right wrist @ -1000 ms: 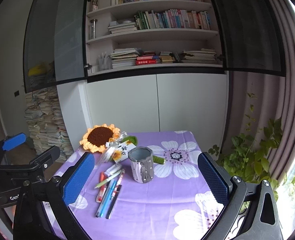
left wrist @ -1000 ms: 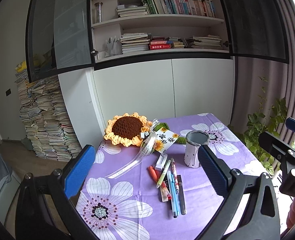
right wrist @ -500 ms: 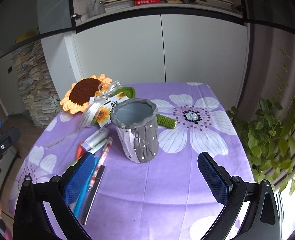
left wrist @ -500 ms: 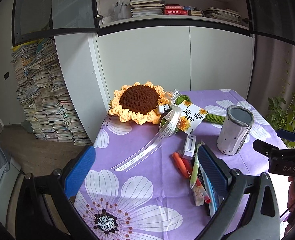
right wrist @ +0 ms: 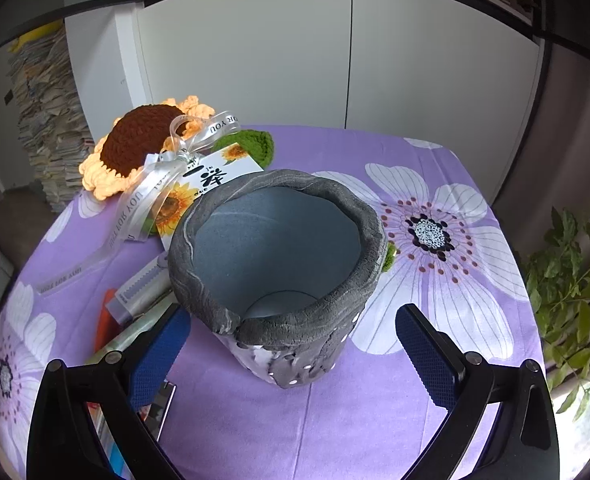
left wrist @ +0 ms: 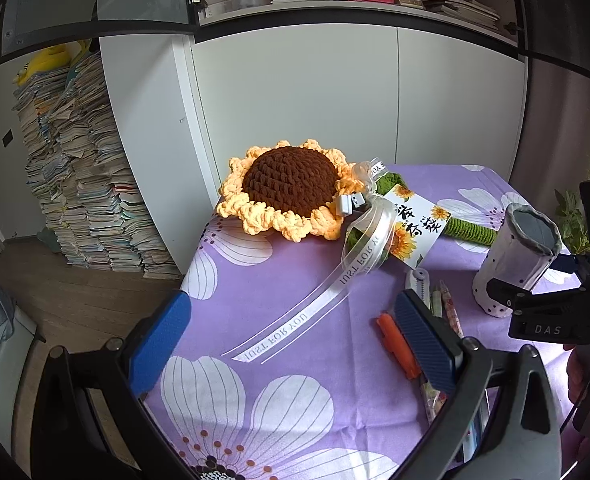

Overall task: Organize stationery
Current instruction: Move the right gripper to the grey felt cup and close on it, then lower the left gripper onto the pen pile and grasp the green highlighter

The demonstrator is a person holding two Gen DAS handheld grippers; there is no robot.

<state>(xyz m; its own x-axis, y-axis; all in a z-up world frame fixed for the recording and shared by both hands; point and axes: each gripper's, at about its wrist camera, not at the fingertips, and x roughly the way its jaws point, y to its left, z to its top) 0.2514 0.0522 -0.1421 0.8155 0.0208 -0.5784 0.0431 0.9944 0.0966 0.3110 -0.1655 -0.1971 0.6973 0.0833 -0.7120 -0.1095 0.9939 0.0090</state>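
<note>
Nothing sorted yet, judging by the empty inside of the grey pen holder (right wrist: 279, 264), taken here as the landmark.

Far left of the holder, at the back of the purple flowered tablecloth (left wrist: 279, 280): crocheted sunflower (left wrist: 287, 188), with ribbon (left wrist: 335, 280) and printed card (left wrist: 411, 220) trailing toward the holder.

Nearer, just left of the holder: loose stationery lying flat on the cloth, namely an orange pen (left wrist: 399, 344), a white correction tape (left wrist: 417, 284) and several more pens partly hidden behind a blue pad. Left gripper (left wrist: 291, 344) poised over this patch, jaws wide apart, holding nothing, its right pad just above the pile.

At the holder itself: standing upright, rim wavy, bottom bare. Right gripper (right wrist: 291, 356) spread wide on either side of the holder's base, pads clear of the wall, not clamped.

Right of the holder: only bare cloth, then a potted plant (right wrist: 567, 280) beyond the table edge.

All of the picking and dropping in still left to do; probable first step, steadying the holder or lifting a pen.
</note>
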